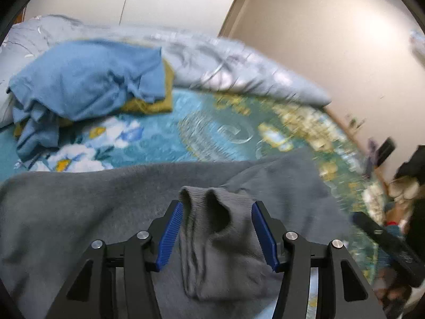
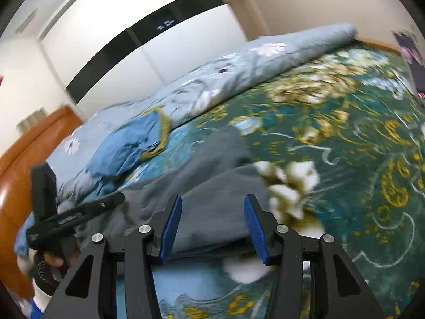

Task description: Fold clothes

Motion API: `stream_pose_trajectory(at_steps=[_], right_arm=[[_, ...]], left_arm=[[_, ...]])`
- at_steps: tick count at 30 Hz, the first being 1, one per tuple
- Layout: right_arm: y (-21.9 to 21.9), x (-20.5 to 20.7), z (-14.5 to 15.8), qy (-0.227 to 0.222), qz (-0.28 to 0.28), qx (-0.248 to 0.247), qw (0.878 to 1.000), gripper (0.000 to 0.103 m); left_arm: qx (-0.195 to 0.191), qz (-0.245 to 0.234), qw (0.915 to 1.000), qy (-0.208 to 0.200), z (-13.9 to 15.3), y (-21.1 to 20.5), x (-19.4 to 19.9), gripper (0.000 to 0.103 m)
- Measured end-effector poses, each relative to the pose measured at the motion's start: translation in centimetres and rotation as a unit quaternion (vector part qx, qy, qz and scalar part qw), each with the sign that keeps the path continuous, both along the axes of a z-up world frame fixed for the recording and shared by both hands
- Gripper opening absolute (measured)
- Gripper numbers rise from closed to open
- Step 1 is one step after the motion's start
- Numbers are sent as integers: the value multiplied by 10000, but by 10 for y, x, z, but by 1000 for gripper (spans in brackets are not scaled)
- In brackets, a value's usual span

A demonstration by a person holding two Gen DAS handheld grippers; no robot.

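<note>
A grey sweater (image 1: 79, 212) lies spread on the floral bed cover (image 1: 164, 135); it also shows in the right wrist view (image 2: 212, 212). Its ribbed cuff (image 1: 215, 228) lies between the blue pads of my left gripper (image 1: 217, 207), whose jaws stand wide apart and do not pinch it. My right gripper (image 2: 213, 199) is open over the sweater's body, empty. The right gripper's body shows at the left view's right edge (image 1: 387, 242); the left gripper shows at the right view's left (image 2: 71, 215).
A crumpled blue garment (image 1: 87, 82) on a mustard one (image 1: 156, 103) sits at the far left of the bed. A rolled pale floral duvet (image 1: 239, 63) runs along the back. A wooden headboard (image 2: 24, 159) and white wardrobe doors (image 2: 148, 42) stand beyond.
</note>
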State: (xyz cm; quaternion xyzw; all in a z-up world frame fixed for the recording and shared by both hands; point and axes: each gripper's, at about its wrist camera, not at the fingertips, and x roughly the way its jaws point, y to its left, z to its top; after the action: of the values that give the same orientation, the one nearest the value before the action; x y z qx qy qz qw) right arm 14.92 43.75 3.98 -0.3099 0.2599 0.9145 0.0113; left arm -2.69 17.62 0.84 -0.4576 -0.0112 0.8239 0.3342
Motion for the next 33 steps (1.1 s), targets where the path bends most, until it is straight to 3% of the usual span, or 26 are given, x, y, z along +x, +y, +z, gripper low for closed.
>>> stream_pose_trajectory(at_steps=[2,4,6,8,12,14,17,18,20,23,26,30,33], right_arm=[[8,-2,-8,-184,-131,-13,9997,50],[14,-3,-18,-370,-211,-60,9991,50],[20,-3,-28,-421,-219,-348,9983,50],[26,-2,-35,-398,-198,-693,9966,50],[35,3,-40,-227,-134,-1357,9904,16],[37,10,-35,-31,-75,-1529,9882,15],[37,15,-35,-13,-23,-1563,9877,15],[38,15,-43,-164,-79,-1566,9875,15],[40,15,-62,-432,-197,-1654,9851,14],[40,18,-59,-362,-156,-1683,9850,14],[35,14,-54,-434,-98,-1429,9887,15],[37,15,-60,-465,-118,-1531,9870,16],[37,22,-50,-538,-186,-1177,9914,22]], left_arm=[[-114,123,9997,-168,-11,1,-5,58],[121,163,9988,-444,-21,-5,-7,57],[449,214,9965,-671,-26,-11,-10,33],[700,300,9935,-850,-29,-16,-14,23],[1266,475,9875,-816,-14,-27,-13,16],[1430,564,9863,-595,1,-32,-12,16],[1305,630,9877,-582,-1,-36,-16,16],[1189,666,9884,-665,-9,-36,-20,9],[989,730,9885,-883,-30,-35,-24,10],[1206,816,9833,-1089,-42,-41,-23,10],[1123,797,9855,-994,-39,-38,-22,10],[1023,769,9874,-928,-37,-35,-21,13],[959,901,9876,-860,-31,-44,-20,13]])
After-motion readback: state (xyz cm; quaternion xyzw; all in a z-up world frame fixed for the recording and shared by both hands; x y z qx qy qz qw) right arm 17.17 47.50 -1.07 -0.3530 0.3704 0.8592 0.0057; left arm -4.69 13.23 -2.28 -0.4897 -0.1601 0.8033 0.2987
